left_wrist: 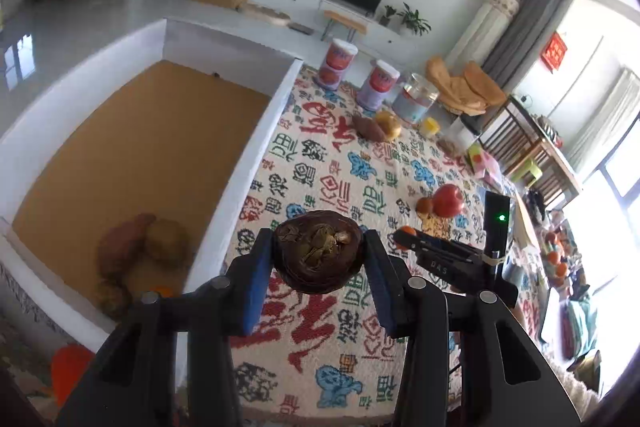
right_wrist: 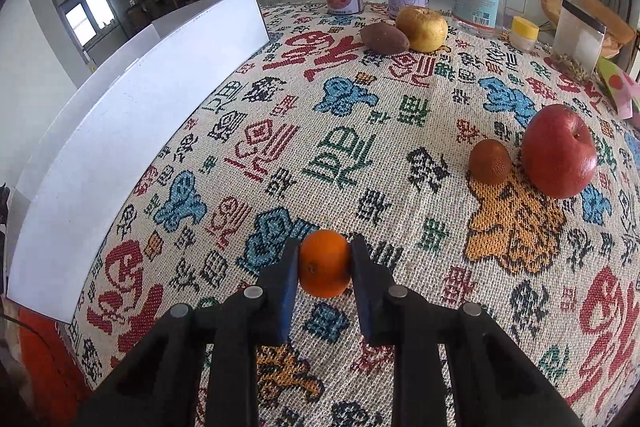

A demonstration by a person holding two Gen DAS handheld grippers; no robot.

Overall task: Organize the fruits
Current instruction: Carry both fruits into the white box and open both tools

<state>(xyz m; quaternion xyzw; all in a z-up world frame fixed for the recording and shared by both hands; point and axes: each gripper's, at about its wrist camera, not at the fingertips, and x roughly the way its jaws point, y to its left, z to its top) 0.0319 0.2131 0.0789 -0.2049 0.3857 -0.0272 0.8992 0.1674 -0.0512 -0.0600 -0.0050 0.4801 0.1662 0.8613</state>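
While the left gripper (left_wrist: 318, 259) grasps a dark brown fruit (left_wrist: 319, 252) just beside the white box (left_wrist: 256, 143), the right gripper (right_wrist: 325, 263) clenches a small orange (right_wrist: 325, 264) on the patterned surface (right_wrist: 360, 155) near that box.

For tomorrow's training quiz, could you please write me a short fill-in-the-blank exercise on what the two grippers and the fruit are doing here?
1. The right gripper is shut on a small ____ fruit.
2. The left gripper holds a dark ____ fruit above the patterned cloth.
3. The red apple lies beside a smaller ____ fruit.
4. The white box has a ____ floor.

Missing words: orange; brown; brown; tan
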